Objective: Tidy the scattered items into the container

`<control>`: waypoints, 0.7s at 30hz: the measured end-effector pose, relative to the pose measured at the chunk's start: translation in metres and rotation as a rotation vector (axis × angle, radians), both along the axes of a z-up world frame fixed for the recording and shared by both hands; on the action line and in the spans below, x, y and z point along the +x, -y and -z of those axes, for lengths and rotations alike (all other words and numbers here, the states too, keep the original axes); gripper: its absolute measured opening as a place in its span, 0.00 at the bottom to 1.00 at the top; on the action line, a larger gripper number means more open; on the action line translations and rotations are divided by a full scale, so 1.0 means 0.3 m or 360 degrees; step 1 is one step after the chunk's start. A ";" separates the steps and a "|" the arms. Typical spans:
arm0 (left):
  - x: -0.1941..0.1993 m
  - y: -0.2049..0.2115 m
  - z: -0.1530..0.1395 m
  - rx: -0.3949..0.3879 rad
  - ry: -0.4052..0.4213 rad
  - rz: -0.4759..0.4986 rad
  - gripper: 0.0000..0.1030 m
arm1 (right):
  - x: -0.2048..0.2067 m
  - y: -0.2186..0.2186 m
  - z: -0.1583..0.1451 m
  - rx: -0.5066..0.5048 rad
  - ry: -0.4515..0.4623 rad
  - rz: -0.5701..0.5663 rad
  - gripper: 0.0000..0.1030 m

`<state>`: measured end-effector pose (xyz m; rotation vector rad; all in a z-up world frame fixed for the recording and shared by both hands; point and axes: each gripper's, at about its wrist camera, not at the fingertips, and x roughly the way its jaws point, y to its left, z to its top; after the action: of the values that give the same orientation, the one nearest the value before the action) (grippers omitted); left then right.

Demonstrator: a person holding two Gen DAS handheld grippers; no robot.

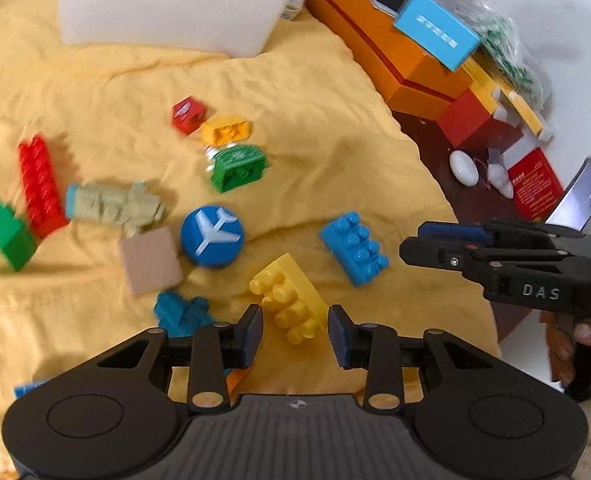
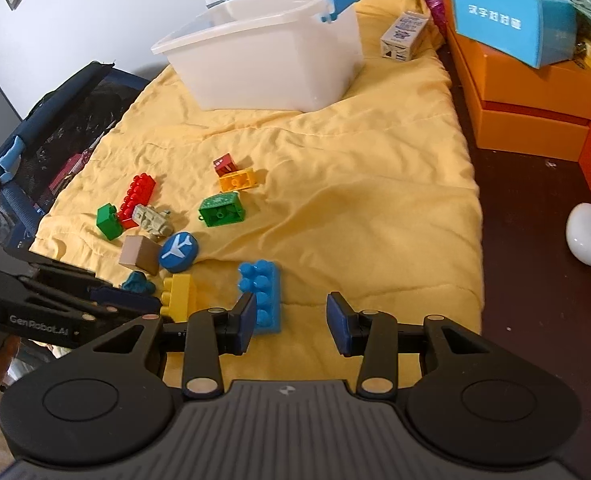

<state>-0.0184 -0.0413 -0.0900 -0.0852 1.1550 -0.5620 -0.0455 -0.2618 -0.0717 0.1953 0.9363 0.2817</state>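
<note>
**Both grippers parted over the scattered blocks, nothing held**

The left gripper [image 1: 295,330] hangs over the yellow cloth [image 1: 315,120] with its jaws apart and nothing pressed between the pads. The yellow block [image 1: 289,300] lies on the cloth in the gap between its fingertips, just ahead of them and not gripped. Just to the left of the left finger sits a teal toy [image 1: 181,314]; ahead and to the right lies the blue block [image 1: 353,248].

The right gripper [image 2: 289,322] likewise stands with jaws parted and empty. The blue block [image 2: 261,296] lies partly behind its left finger, outside the gap, where only bare cloth shows.

Farther ahead of both tools the other pieces are strewn: the round blue airplane disc [image 1: 212,236], a tan cube [image 1: 150,260], a beige toy vehicle [image 1: 115,206], a long red block [image 1: 39,186], a green block [image 1: 7,236], a green printed block [image 1: 237,168], an orange block [image 1: 226,130] and a small red cube [image 1: 188,114].

The white container [image 2: 263,60] stands at the far end of the cloth, well apart from both grippers, beyond all the pieces. Orange boxes [image 2: 527,92] are stacked to the right of it, off the cloth.
</note>
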 end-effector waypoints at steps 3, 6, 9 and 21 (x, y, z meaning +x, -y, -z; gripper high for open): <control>0.005 0.091 -0.013 0.0117 0.0103 0.0096 0.38 | -0.003 0.015 0.004 0.0004 -0.0003 -0.0003 0.42; -0.007 0.149 -0.030 0.0203 0.0194 0.0161 0.39 | -0.005 0.013 0.000 0.0015 0.0011 -0.0051 0.43; -0.031 0.142 -0.051 0.0247 0.0253 0.0129 0.49 | -0.014 -0.023 -0.010 -0.0017 0.0060 -0.0175 0.42; -0.003 0.142 0.001 0.0390 0.0220 0.0079 0.29 | 0.010 -0.160 0.033 -0.0290 0.0083 -0.0450 0.33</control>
<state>-0.0192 -0.0840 -0.0904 0.1903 1.0851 -0.4590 -0.0426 -0.2138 -0.0817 -0.1131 0.9323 0.4571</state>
